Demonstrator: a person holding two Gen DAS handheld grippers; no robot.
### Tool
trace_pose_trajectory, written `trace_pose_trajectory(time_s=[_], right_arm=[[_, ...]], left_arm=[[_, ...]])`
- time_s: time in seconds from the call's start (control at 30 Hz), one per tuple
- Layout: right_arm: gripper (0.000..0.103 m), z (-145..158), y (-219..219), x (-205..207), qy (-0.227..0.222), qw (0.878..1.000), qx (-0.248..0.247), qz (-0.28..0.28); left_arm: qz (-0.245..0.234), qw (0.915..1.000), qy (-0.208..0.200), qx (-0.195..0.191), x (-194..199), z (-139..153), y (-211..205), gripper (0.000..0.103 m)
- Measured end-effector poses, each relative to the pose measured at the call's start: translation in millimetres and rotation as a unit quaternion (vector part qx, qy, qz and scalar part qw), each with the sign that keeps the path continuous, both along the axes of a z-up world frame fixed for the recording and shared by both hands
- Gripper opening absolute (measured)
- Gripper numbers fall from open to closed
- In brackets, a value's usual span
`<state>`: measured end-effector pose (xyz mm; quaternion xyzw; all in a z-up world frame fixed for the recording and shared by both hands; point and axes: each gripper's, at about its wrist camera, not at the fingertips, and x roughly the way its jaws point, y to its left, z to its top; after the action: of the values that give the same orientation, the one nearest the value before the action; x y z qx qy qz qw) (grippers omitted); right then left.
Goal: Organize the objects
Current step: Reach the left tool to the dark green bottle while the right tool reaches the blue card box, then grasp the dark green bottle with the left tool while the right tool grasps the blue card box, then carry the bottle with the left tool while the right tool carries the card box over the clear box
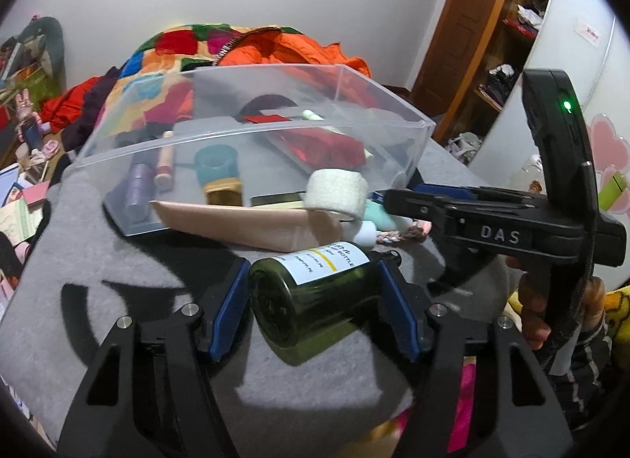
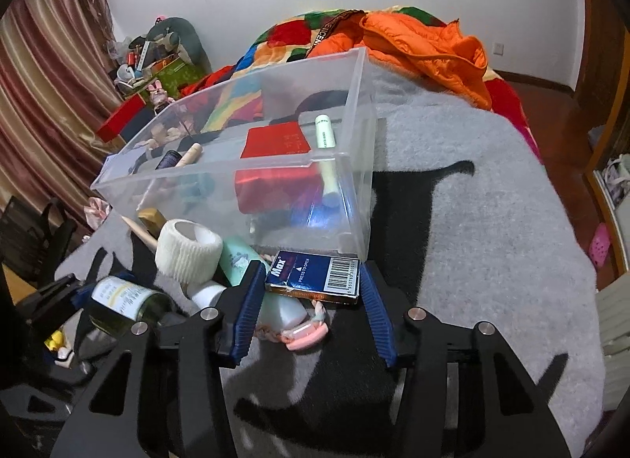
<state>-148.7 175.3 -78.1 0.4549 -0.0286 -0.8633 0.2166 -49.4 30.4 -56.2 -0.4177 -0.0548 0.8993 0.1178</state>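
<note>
Two grippers, two items in play here. The left gripper (image 1: 313, 286) has a dark green bottle (image 1: 311, 292) lying on its side between its blue pads, base toward the camera; both pads look pressed against the glass, so I'd call that clamped. The right gripper (image 2: 311, 302) straddles a small blue box (image 2: 315, 275) with a barcode; its jaws sit tight against both ends, gripping it as far as I can tell. Both things rest on the grey blanket (image 2: 492, 221), right in front of the clear plastic bin (image 2: 236, 170). Between them sits a white bandage roll (image 2: 189, 251) and a mint tube (image 2: 240, 261). Inside the bin: a red box (image 2: 275, 143), a pale green stick (image 2: 325, 131), a purple spool (image 1: 138, 190). Behind it all, an orange jacket (image 2: 429, 48).
</note>
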Motion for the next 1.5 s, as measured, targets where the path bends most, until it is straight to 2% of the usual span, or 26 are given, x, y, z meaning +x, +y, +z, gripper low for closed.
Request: trace_pose_trajectory(time_s=[0.17, 0.53, 0.9, 1.2, 1.5], right_arm=[[0.046, 6.8, 4.6, 9.5, 0.008, 1.0, -0.005, 0.001], [0.046, 48.9, 6.6, 26.4, 0.061, 0.998, -0.026, 0.003], [0.046, 84.7, -7.8, 17.4, 0.119, 0.992, -0.032, 0.017], [0.046, 88.8, -23.8, -7.8, 0.129, 0.991, -0.025, 0.022], [0.046, 70.2, -42.4, -31.6, 0.104, 0.994, -0.01, 0.028]], left_arm=[[0.02, 0.9997, 0.009, 0.008, 6.1, 9.7, -13.0, 0.065], [0.051, 0.9973, 0.051, 0.01, 7.6, 41.0, -34.2, 0.065], [0.078, 0.9923, 0.096, 0.006, -5.1, 68.4, -52.4, 0.065], [0.086, 0.9897, 0.114, -0.01, -29.4, 79.5, -62.6, 0.065], [0.089, 0.9928, 0.079, -0.014, -66.5, 58.2, -71.9, 0.065]])
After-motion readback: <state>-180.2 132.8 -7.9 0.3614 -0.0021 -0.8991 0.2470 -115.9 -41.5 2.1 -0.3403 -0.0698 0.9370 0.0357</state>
